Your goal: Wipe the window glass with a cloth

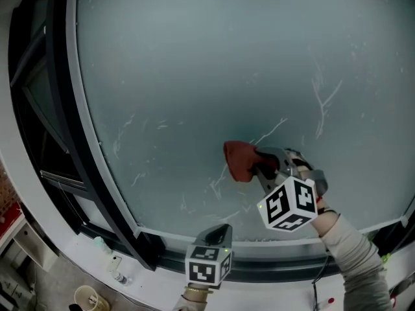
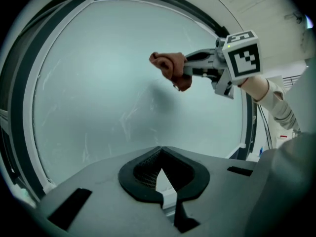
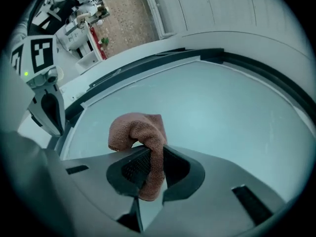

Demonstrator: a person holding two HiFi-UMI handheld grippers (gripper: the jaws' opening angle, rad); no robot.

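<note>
Right gripper view: right claw (image 3: 152, 156) pinches brown cloth (image 3: 136, 130); left claw (image 2: 161, 151) pressed together.

Rust-brown cloth (image 1: 238, 161) bunched; window glass (image 1: 194, 76) streaked (hazy).

- The cloth (image 1: 238, 159) sits between the jaws of the right gripper (image 1: 259, 164) and sticks out in front of them.
- The window glass (image 1: 227, 76) is right in front of the cloth.
- The left gripper (image 1: 222, 233) is below the right gripper, a bit to its left, near the window frame (image 1: 170, 259) under the glass.
</note>
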